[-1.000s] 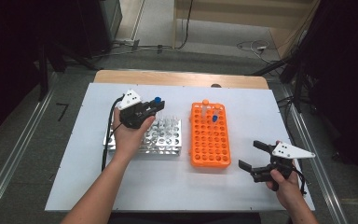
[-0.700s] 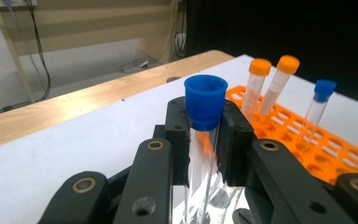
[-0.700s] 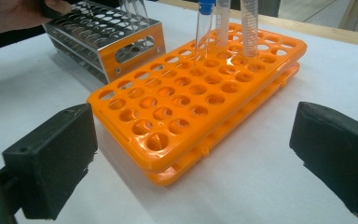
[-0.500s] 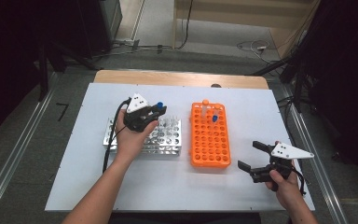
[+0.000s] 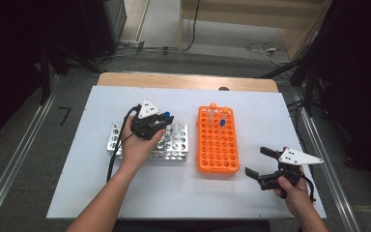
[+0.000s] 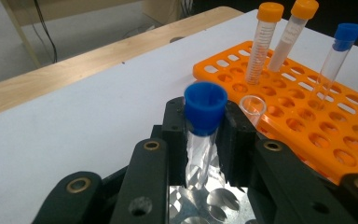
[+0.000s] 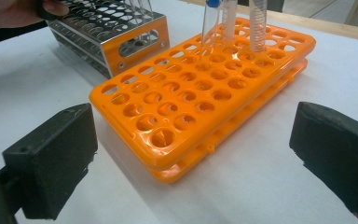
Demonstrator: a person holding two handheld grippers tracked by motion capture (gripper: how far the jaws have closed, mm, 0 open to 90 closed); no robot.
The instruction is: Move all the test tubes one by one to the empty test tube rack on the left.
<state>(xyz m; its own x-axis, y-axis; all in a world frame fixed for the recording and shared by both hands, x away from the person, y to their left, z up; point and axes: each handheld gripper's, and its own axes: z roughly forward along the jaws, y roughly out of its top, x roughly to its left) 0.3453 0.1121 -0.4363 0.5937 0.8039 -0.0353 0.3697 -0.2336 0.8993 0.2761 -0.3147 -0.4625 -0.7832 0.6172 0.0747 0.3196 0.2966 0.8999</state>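
My left gripper [image 5: 160, 122] hangs over the silver metal rack [image 5: 176, 147], shut on a clear blue-capped tube [image 6: 205, 108] just under its cap. Its jaws have just eased open a trifle, and the tube still stands upright between the pads [image 6: 173, 140], its lower end down among the rack's holes [image 6: 205, 200]. To the right lies the orange rack [image 5: 217, 145], which holds two orange-capped tubes [image 6: 269, 32], a blue-capped one [image 6: 340, 46] and an uncapped one [image 6: 252, 105] at its far end. My right gripper [image 5: 256, 161] rests open beside the orange rack's near right corner [image 7: 168, 154], with nothing between its jaws.
Both racks sit on a white tabletop [image 5: 270, 116] with a wooden strip [image 5: 183, 81] along its far edge. Bare tabletop lies in front of the racks and to the right of the orange one. Cables trail across the floor beyond the table.
My left gripper has shifted slightly nearer and lower over the metal rack with the tube in it. The right gripper has stayed where it was.
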